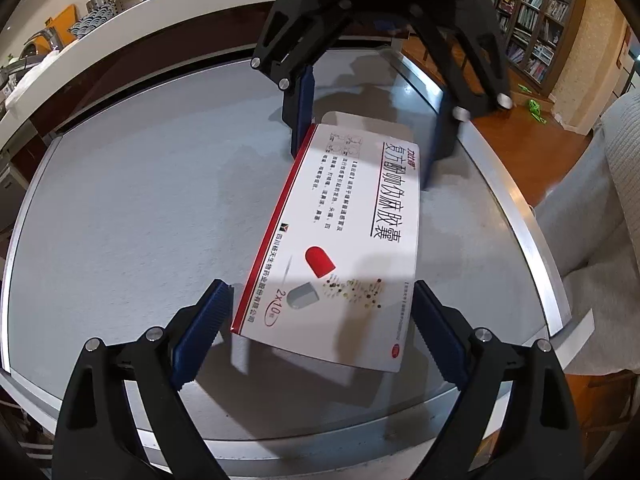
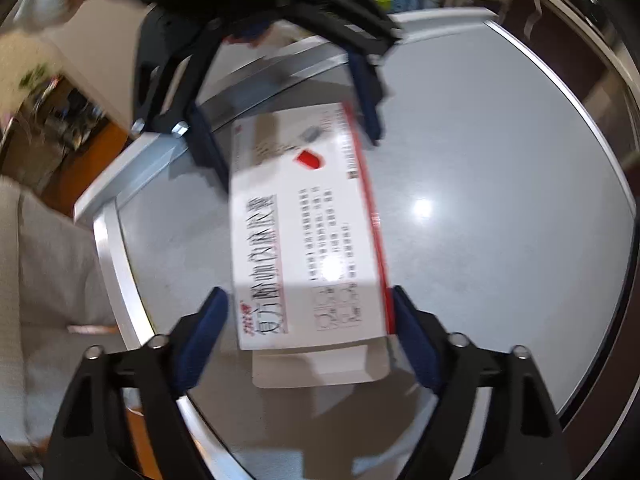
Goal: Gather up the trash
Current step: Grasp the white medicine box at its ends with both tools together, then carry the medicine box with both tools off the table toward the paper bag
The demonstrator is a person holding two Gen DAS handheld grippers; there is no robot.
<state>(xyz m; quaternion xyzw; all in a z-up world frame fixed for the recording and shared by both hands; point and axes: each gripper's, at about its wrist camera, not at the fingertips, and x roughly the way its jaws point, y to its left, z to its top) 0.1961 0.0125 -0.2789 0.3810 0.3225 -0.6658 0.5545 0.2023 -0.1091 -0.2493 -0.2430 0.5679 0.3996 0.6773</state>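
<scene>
A white medicine box (image 1: 344, 216) with a red edge and a red-and-grey capsule picture hangs tilted above the grey table (image 1: 132, 208), casting a shadow under it. My left gripper (image 1: 320, 292) is open around its near end, with a gap at each blue pad. My right gripper (image 1: 366, 140) straddles the far end. In the blurred right wrist view the box (image 2: 308, 224) lies between my right gripper's (image 2: 308, 294) pads, which sit against its long sides, and an open flap (image 2: 320, 364) sticks out below. The left gripper (image 2: 288, 128) shows at the top, standing wide of the box.
The table has a metal rim (image 1: 516, 208). Beyond it lie a wooden floor (image 1: 516, 140), a bookshelf (image 1: 532, 20) and grey fabric (image 1: 592, 220). A white counter (image 1: 120, 20) with kitchen utensils runs behind the table.
</scene>
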